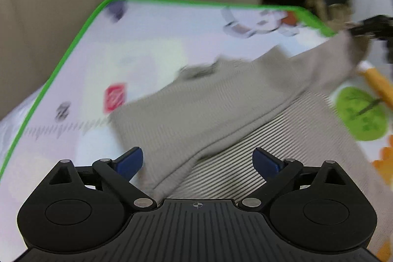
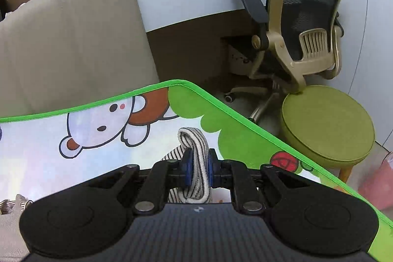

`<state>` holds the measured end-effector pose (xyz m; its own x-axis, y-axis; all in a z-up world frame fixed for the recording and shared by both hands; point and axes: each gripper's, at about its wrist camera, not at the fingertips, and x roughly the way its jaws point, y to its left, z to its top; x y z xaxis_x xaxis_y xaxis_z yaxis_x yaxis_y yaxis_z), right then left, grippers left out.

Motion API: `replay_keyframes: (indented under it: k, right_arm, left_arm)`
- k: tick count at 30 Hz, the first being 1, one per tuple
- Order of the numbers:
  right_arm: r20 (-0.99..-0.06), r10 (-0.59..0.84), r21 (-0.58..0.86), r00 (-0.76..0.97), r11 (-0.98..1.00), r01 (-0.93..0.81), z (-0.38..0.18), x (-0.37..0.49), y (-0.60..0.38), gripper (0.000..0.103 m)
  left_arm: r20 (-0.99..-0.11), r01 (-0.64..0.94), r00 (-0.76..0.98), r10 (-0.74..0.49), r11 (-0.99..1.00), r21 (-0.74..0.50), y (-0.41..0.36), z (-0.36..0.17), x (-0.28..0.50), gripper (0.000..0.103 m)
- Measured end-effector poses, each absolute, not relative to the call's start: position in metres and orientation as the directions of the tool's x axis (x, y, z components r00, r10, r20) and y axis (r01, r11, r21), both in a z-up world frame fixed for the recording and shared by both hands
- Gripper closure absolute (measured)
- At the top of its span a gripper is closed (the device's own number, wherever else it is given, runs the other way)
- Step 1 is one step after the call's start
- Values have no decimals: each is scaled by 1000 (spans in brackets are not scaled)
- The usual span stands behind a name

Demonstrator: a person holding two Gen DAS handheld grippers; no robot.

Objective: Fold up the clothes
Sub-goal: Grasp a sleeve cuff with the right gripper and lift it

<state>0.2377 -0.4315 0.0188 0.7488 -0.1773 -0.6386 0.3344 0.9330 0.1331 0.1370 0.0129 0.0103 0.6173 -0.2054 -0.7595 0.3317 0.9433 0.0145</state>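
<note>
A striped grey-and-white garment lies on the cartoon-printed mat, one sleeve folded across its body. My left gripper hovers open just above the garment's near part, nothing between its blue pads. The far sleeve end is lifted toward the upper right, where the other gripper shows as a dark blur. In the right wrist view my right gripper is shut on a bunched striped cuff, held above the mat near its green-edged corner. More striped cloth shows at lower left.
A beige sofa back stands behind the mat. Past the mat's right edge are a round green stool and a mesh office chair by a curved desk. A yellow stool leg shows at the right in the left wrist view.
</note>
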Motion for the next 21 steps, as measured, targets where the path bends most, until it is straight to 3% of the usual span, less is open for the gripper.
replay_keyframes:
  k: [10, 16, 17, 19, 21]
  right_arm:
    - [-699, -143, 287, 701, 841, 458, -12, 234, -467, 93]
    - [-696, -128, 244, 707, 884, 399, -20, 233, -460, 93]
    - [-695, -127, 233, 708, 891, 389, -20, 233, -459, 93]
    - [-694, -126, 211, 709, 906, 367, -20, 232, -459, 93]
    - [-692, -125, 188, 711, 920, 345, -21, 231, -459, 93]
  left_arm:
    - [-652, 566, 679, -338, 806, 172, -84, 20, 147, 3]
    - [-677, 526, 702, -223, 803, 281, -159, -18, 185, 3]
    - [-677, 498, 712, -186, 814, 300, -167, -26, 192, 7]
    - [-681, 479, 712, -169, 827, 296, -167, -32, 199, 33]
    - [-690, 475, 701, -181, 840, 262, -163, -34, 206, 71]
